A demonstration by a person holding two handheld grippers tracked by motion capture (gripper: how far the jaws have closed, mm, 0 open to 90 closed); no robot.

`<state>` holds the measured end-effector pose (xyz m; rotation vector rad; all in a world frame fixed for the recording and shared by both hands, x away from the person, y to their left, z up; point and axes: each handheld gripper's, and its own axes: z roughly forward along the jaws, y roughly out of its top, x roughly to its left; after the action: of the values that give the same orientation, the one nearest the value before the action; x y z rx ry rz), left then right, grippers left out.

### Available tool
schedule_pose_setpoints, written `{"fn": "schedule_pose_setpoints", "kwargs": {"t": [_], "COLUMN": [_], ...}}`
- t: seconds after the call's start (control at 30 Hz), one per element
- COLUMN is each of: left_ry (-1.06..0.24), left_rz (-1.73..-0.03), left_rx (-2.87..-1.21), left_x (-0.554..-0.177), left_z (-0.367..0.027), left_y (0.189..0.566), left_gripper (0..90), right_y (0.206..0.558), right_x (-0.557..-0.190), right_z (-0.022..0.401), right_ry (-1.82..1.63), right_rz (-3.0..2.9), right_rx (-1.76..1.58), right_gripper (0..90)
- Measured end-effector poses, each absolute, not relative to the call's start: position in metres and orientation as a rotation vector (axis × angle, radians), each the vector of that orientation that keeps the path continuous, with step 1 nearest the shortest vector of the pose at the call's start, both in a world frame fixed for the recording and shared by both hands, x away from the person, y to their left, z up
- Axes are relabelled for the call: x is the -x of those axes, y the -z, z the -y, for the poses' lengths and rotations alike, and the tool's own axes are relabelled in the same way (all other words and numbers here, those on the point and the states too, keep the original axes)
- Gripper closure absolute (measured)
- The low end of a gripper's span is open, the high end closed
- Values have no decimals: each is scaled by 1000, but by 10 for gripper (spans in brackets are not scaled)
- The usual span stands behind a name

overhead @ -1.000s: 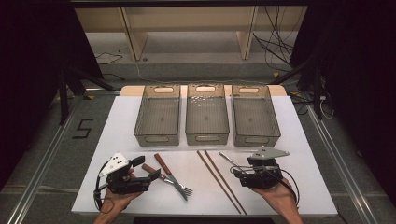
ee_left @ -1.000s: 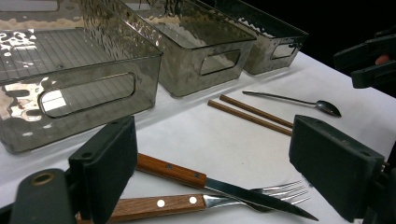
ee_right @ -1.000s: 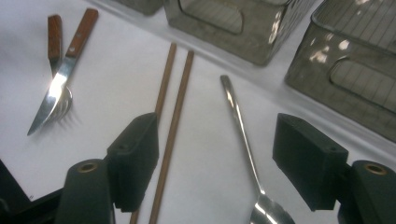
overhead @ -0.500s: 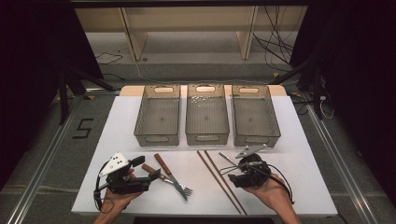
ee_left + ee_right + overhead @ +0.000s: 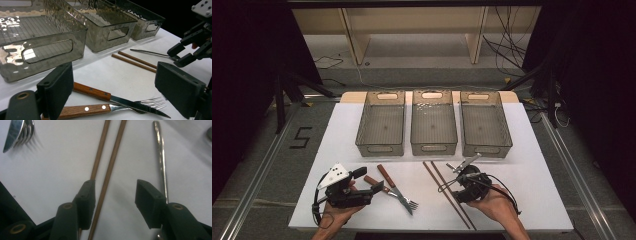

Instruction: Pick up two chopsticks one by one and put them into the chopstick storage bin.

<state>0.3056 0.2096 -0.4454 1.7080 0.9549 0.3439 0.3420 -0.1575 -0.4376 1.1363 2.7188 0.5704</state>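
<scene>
the right gripper (image 5: 460, 184) hangs low over the white table (image 5: 537, 165), its jaws about half apart and just been closing. in the right gripper view (image 5: 115, 195) one chopstick runs up through the gap, close against the left pad, but the pads do not press on it; the other chopstick passes under or behind that left jaw, and whether it touches i cannot tell. the two chopsticks (image 5: 110, 157) lie side by side, nearly parallel, on the cloth (image 5: 447, 192). just beyond the right jaw lies a thin metal handle (image 5: 161, 157), a spoon (image 5: 447, 187) by the look of it, its bowl end hidden beside the gripper. in the left gripper view the right gripper (image 5: 183, 53) sits at the far ends of the chopsticks (image 5: 135, 62) and the spoon (image 5: 147, 52).

the left gripper (image 5: 372, 180) rests on the table at the person's left, jaws wide apart and holding nothing (image 5: 112, 82). between and just ahead of them lie a knife (image 5: 105, 95) and a fork (image 5: 105, 108), wooden handled, crossing each other near the blade tip (image 5: 394, 187).

further back three clear bins (image 5: 432, 125) stand in a row, close together, well apart from both grippers. nothing lies between the right gripper and the chopsticks.
</scene>
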Motion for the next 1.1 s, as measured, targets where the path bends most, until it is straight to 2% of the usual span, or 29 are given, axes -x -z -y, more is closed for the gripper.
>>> {"fn": "schedule_pose_setpoints", "kwargs": {"t": [0.53, 1.1], "left_ry": [-346, -346], "left_rz": [-955, -953], "left_rx": [-1708, -1706], "left_x": [-306, -305], "left_z": [-210, -210], "left_y": [445, 445], "left_gripper": [149, 149], "right_y": [457, 457], "right_x": [-347, -358], "right_z": [142, 139], "right_ry": [-385, -285], "right_rz": [-2806, -2837], "right_rx": [-1175, -1184], "right_gripper": [666, 806]}}
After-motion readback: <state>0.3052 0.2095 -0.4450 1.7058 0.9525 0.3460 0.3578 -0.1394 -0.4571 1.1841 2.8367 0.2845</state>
